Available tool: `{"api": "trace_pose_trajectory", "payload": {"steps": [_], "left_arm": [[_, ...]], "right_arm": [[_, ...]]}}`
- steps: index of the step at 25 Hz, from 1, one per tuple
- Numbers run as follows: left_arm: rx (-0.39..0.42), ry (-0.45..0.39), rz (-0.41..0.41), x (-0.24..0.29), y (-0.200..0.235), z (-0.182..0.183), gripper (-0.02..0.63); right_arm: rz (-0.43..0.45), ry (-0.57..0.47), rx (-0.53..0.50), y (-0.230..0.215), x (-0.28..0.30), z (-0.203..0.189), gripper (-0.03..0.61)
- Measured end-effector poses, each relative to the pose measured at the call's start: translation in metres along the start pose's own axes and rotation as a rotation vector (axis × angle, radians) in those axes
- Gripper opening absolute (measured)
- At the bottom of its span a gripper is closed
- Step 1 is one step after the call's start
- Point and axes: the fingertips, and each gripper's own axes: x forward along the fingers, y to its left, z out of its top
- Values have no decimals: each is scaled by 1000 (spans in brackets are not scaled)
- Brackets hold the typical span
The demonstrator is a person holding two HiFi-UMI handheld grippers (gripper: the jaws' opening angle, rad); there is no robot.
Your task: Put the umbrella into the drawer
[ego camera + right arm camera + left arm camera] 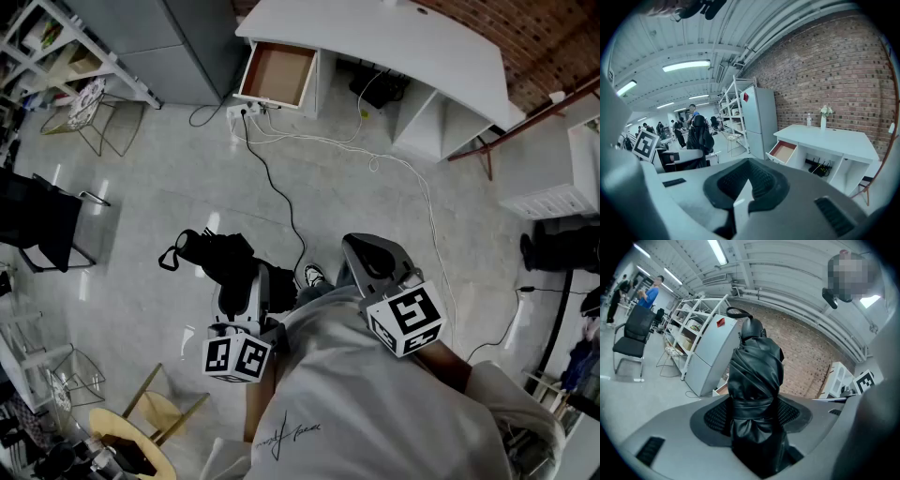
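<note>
The folded black umbrella [211, 253] sticks out to the left from my left gripper [246, 281], which is shut on it. In the left gripper view the wrapped umbrella [754, 390] stands up between the two pads of that gripper [754, 416], strap loop at its far end. My right gripper [372, 255] is beside it, shut with nothing in it; in its own view the right gripper's [747, 187] pads meet. The open drawer [277, 75] of the white desk [422, 47] lies far ahead, and the drawer [783, 151] also shows in the right gripper view.
Cables [281, 197] trail across the grey floor from the desk toward my feet. A black office chair [42, 225] and a wire chair [94, 117] stand at the left, a wooden chair [159, 412] at the bottom left. A grey cabinet [187, 37] stands left of the desk.
</note>
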Motion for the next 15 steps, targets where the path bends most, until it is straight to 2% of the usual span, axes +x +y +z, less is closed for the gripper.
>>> {"api": "trace_pose_trajectory", "payload": {"steps": [9,15], "left_arm": [[1,-11,-10,-2,-4,3,278],[6,-10,-12,-2,-3,3,278]], "right_arm": [[1,-2,-7,2,-3,1,15],[-7,-14,44,-3,-3,0,15]]}}
